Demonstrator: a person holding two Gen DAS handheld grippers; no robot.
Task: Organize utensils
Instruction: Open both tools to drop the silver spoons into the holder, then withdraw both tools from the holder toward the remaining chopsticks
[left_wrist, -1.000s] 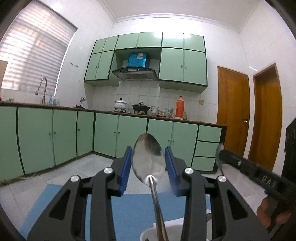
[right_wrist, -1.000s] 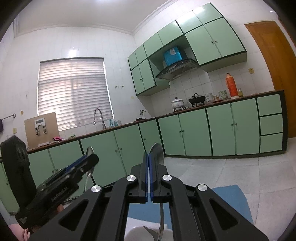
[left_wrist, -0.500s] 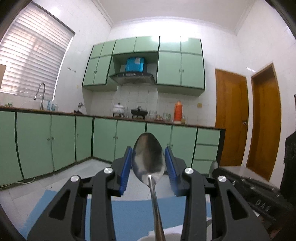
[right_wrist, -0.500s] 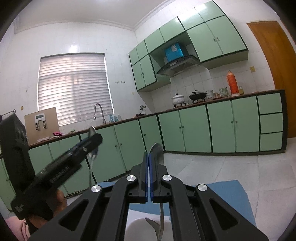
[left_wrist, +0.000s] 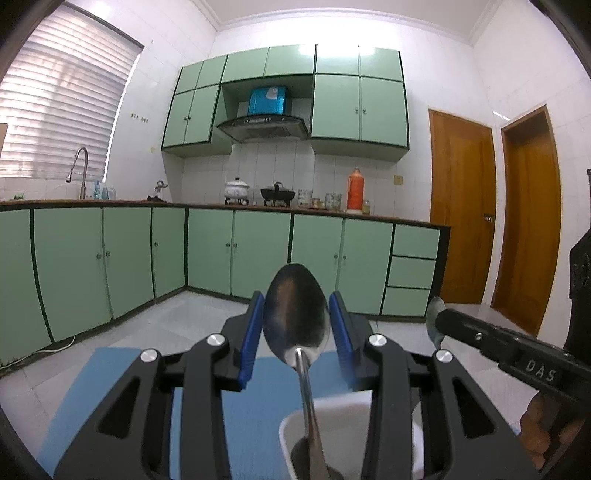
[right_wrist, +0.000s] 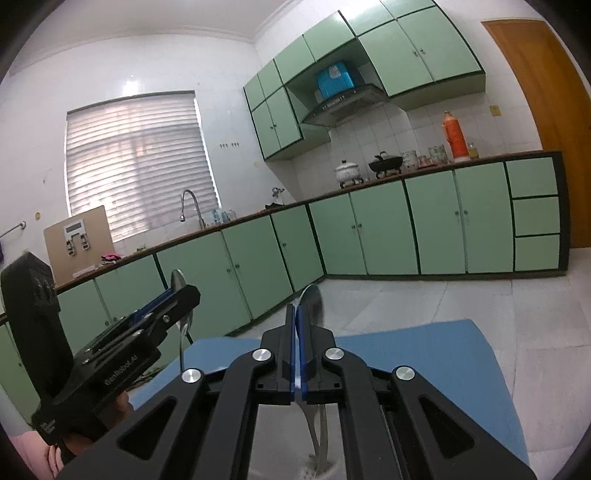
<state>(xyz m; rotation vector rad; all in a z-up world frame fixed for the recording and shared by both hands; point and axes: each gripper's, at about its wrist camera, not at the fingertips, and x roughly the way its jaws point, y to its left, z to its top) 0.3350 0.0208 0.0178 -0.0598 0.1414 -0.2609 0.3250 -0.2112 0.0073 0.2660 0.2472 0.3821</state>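
The left gripper (left_wrist: 296, 325) has sunk slightly since a second ago; its blue pads clamp the bowl of a shiny steel spoon (left_wrist: 295, 318), whose handle now dips deeper into the white square cup (left_wrist: 343, 410). The right gripper (right_wrist: 297, 325) holds a second steel spoon (right_wrist: 312, 301) edge-on, its jaws beginning to part. The blue mat (left_wrist: 107, 384) lies below.

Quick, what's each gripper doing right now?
Left gripper: closed on a spoon.
Right gripper: closed on another spoon, jaws just starting to open.
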